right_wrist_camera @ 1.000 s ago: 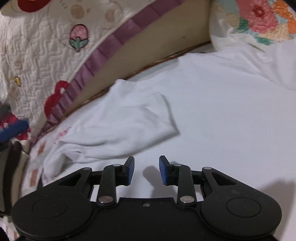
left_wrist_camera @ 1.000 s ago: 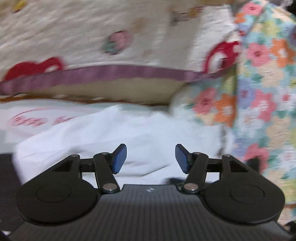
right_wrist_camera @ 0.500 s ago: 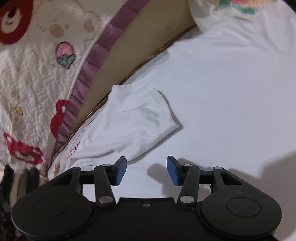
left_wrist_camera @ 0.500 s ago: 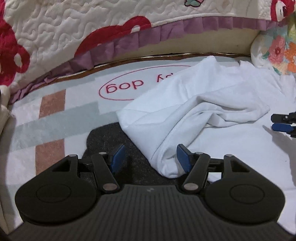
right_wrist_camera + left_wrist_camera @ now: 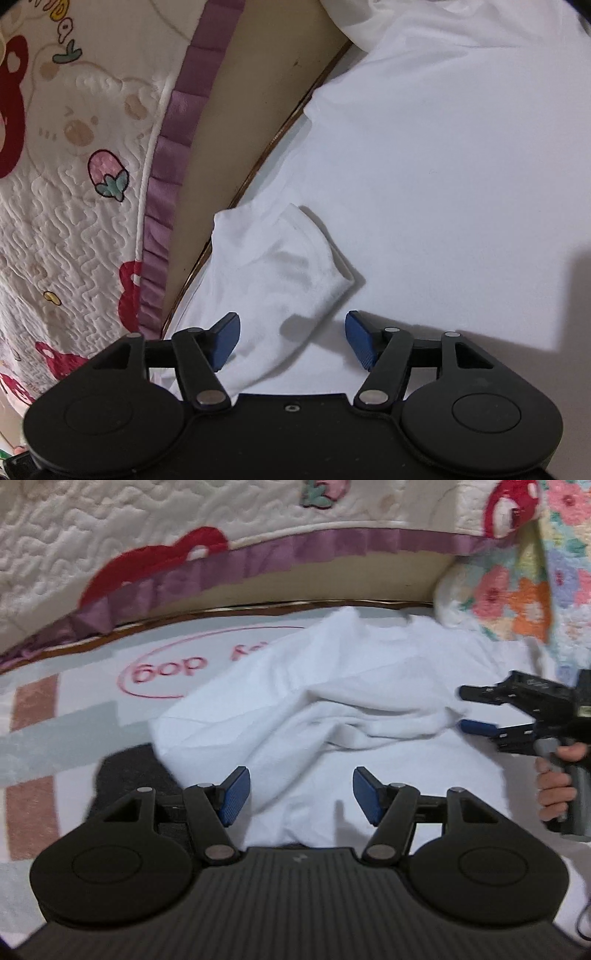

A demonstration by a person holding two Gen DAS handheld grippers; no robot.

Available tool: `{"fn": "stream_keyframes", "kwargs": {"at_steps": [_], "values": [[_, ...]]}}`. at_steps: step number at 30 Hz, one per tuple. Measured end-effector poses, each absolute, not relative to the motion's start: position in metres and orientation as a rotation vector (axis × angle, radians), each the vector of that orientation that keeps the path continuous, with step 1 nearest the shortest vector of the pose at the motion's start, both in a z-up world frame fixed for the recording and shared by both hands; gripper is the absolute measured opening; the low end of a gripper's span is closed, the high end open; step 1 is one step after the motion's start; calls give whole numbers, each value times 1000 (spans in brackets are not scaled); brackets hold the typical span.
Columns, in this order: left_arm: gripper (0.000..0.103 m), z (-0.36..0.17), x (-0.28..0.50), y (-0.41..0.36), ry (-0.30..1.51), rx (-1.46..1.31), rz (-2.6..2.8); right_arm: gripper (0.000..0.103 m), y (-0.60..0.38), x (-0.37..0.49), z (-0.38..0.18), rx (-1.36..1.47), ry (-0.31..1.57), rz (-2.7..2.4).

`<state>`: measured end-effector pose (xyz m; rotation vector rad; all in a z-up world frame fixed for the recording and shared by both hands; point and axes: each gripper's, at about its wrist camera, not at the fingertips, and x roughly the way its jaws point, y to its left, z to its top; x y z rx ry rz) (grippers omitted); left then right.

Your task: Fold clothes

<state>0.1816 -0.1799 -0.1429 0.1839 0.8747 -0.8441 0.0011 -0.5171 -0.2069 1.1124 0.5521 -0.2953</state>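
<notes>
White T-shirt (image 5: 332, 709) lies rumpled on the rug (image 5: 66, 738) by the bed's edge, sleeve (image 5: 280, 266) flopped over. Thin, floppy cotton, so I'd pinch a hem or sleeve cuff. Left gripper (image 5: 299, 794) and right gripper (image 5: 291, 336) both gape, gripping nothing.

A quilted cream bedspread (image 5: 110, 535) is hanging along the far side, printed with red bears and strawberries. Its purple pleated ruffle (image 5: 295, 550) is running along the lower edge, and a beige bed base (image 5: 332, 587) is showing just beneath the ruffle. Below the bed base, a pale rug (image 5: 55, 731) is lying on the floor, showing pink lettering inside an oval. A floral quilt (image 5: 524, 590) is bunching up beside the bedspread's right end.
</notes>
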Motion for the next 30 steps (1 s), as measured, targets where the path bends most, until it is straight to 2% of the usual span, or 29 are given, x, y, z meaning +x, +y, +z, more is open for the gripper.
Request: {"fn": "stream_keyframes", "kwargs": {"at_steps": [4,6,7,8,10,11,13,18,20,25,30], "values": [[61,-131,187,-180,727,148,-774,68,-516,13,-207,1046,508,-327],[61,-128,193,-175,708,45,-804,68,-514,19,-207,1012,480,-350],[61,-129,195,-175,716,16,-819,65,-513,23,-206,968,491,-346],[61,-130,197,-174,725,-12,-833,59,-511,26,-205,923,501,-342],[61,-134,196,-180,727,31,-823,18,-509,36,-202,823,544,-334],[61,-136,196,-182,728,53,-817,10,-510,42,-197,773,554,-320],[61,-137,194,-185,712,87,-809,9,-513,49,-179,690,530,-297],[63,-129,179,-188,619,77,-851,9,-537,29,-77,534,222,-306],[65,-132,173,-195,620,108,-870,9,-555,22,-56,468,186,-358],[66,-159,157,-225,694,274,-895,9,-587,19,-94,360,470,-496],[66,-183,142,-252,745,441,-909,9,-585,2,-141,378,544,-555]]}}
